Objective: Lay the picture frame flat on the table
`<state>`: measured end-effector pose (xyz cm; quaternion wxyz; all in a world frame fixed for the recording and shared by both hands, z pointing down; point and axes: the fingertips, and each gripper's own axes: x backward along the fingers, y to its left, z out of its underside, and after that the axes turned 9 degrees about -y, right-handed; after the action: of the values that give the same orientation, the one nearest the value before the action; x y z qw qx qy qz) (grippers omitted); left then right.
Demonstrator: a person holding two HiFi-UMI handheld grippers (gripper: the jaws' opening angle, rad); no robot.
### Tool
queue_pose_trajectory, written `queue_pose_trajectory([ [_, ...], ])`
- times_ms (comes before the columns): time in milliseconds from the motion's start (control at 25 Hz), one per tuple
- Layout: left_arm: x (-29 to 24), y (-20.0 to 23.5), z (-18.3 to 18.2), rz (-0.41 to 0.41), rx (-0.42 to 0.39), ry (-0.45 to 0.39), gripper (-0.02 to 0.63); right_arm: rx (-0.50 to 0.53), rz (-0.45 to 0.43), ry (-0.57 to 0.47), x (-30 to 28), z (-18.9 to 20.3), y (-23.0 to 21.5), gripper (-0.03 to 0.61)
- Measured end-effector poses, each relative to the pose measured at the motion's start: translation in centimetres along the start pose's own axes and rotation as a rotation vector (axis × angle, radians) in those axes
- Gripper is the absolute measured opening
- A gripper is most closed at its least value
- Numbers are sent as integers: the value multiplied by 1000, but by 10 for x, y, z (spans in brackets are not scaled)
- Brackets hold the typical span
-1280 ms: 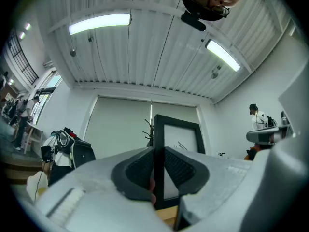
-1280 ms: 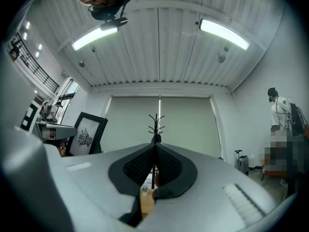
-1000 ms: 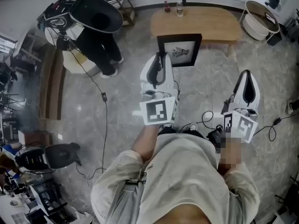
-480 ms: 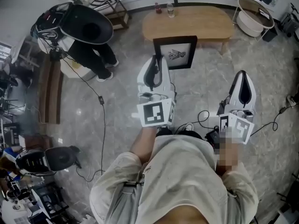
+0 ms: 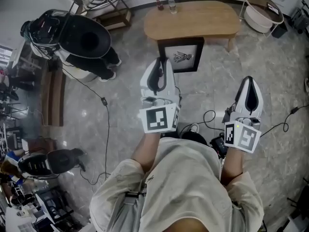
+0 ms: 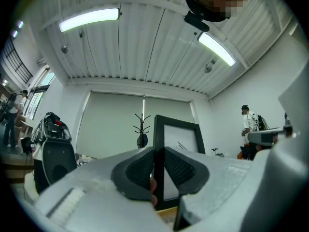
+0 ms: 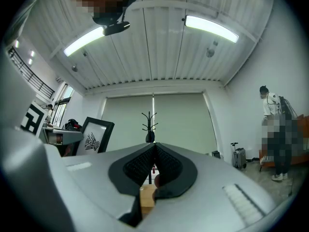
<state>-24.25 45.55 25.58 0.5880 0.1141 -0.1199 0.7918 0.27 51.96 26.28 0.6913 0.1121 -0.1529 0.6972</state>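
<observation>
Left gripper [image 6: 159, 153]: jaws clamped on the left upright of a black rectangular picture frame [image 5: 182, 56] with a glazed front, white mat and small dark print at centre. The pads bite the moulding only, edge-on, clear of the glass.

The picture frame hangs upright in the air in front of the person. It is just short of the pale oval wooden table [image 5: 203, 22], not yet over the top and not lying on anything.

Right gripper [image 7: 154, 151]: jaws together, nothing between them, held out to the right and well apart from the frame.

Handling, as a judgement:
- Stiff and fairly light, but the glass makes it fragile.
- The moulding looks smooth, so a one-sided pinch could let the frame pivot or slide.
- Hold the moulding, never the pane. A second hold on the opposite upright would steady it.
- Probably safest to set one long edge down first, then lower the rest gently.

Surface: the table top is smooth wood, mostly bare, with two small bottles [image 5: 164, 5] at its far left edge. There looks to be room enough for the frame.

Room:
- Grey marbled stone floor [image 5: 120, 105] with black cables trailing across it.
- White round basket [image 5: 263, 12] to the right of the table.
- The gripper views show a black coat stand [image 7: 150, 122] before a pale blind.
- Ribbed ceiling with strip lights.
</observation>
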Motion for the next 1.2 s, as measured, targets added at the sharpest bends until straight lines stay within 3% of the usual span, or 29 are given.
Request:
queue_pose_trajectory([
  [480,-33,11,21,4,26,8,83,25,-5,36,-34,23,5,2],
  [1200,-135,81,56,2,76,-24,83,86,-20,18,-154,57,45,2],
])
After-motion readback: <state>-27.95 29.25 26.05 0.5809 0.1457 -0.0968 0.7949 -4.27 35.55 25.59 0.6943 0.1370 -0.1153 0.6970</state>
